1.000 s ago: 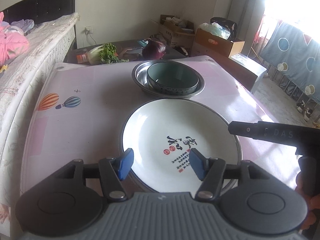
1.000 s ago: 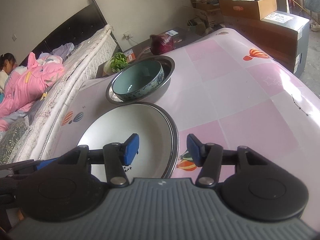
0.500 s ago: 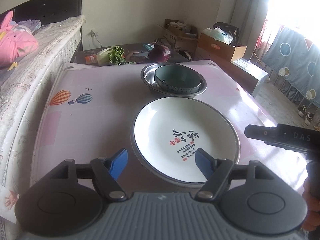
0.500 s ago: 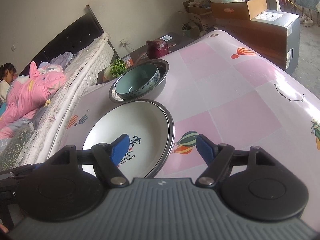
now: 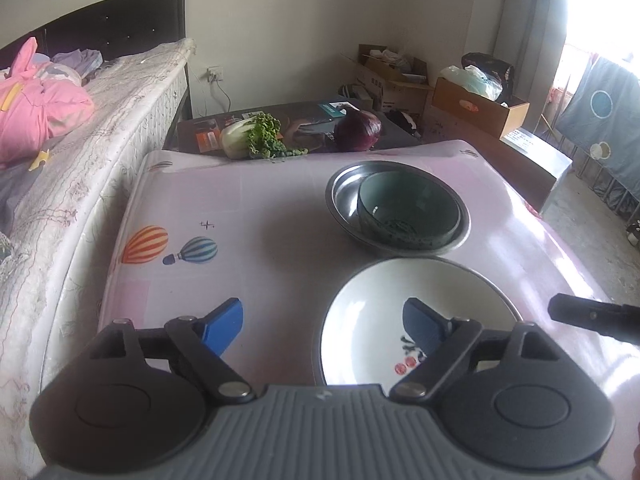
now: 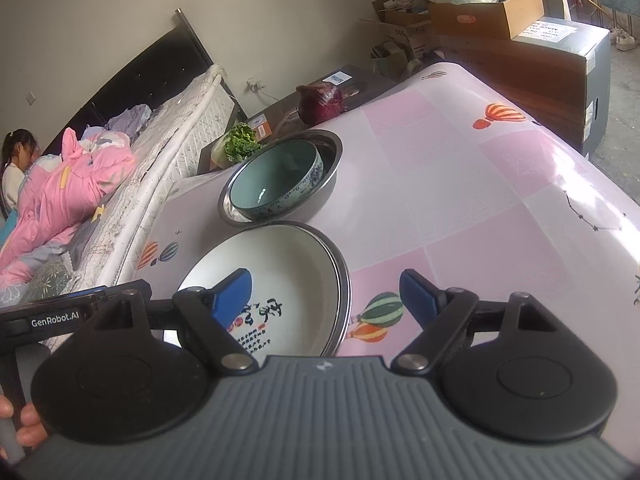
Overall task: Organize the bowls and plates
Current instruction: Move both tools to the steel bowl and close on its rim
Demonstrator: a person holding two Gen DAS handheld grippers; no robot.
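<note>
While the pink table (image 5: 280,200) fills the middle of both views, a bed (image 5: 80,120) runs along the left. The white plate (image 6: 280,272) sits in a metal plate (image 6: 345,280) at the lower middle, with dark writing and red stamps on it. The left gripper (image 5: 322,322) and right gripper (image 6: 326,294) have just been opening; both stand wide with nothing held. Just behind, a green bowl (image 6: 276,178) sits in a metal bowl (image 6: 332,148). The black bar at lower left reads "GenRobot.AI".
</note>
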